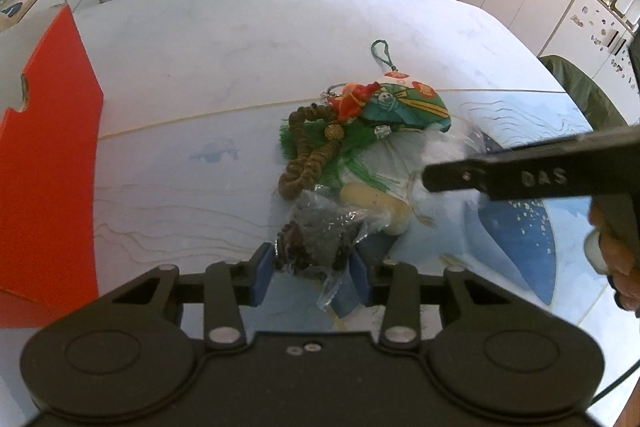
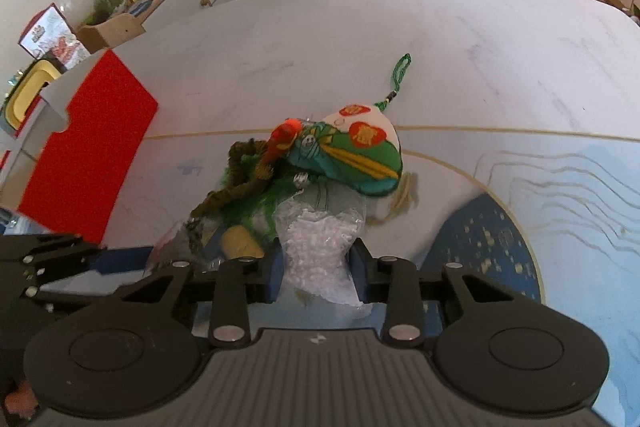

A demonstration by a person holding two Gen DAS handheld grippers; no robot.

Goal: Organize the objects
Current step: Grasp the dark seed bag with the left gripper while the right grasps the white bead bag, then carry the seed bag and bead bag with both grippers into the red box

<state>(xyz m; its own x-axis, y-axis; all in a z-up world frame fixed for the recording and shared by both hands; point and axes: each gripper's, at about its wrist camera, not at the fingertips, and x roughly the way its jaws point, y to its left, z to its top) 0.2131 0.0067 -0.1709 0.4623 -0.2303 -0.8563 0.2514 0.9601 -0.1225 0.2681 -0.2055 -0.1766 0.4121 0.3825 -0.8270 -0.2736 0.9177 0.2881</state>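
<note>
Left gripper [image 1: 312,269] fingers are closing on the dark bead bag [image 1: 320,231]; right gripper [image 2: 316,273] fingers are pinching the clear bag [image 2: 320,251]. Next, judged: lifting both toward the red box [image 1: 52,147].

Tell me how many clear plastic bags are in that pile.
2: a bag of dark beads between the left gripper's fingers, a bag of white bits between the right gripper's. More may be hidden.

The desk [image 1: 240,67] looks smooth and glossy, like polished stone. The pouch [image 2: 360,155] is stitched cloth with a cord loop. Crinkly clear plastic bags [image 2: 320,251] shine. The tongs [image 1: 312,273] are matt black plastic with metal rivets. At 9 o'clock, a matt red cardboard box [image 1: 52,155].
</note>
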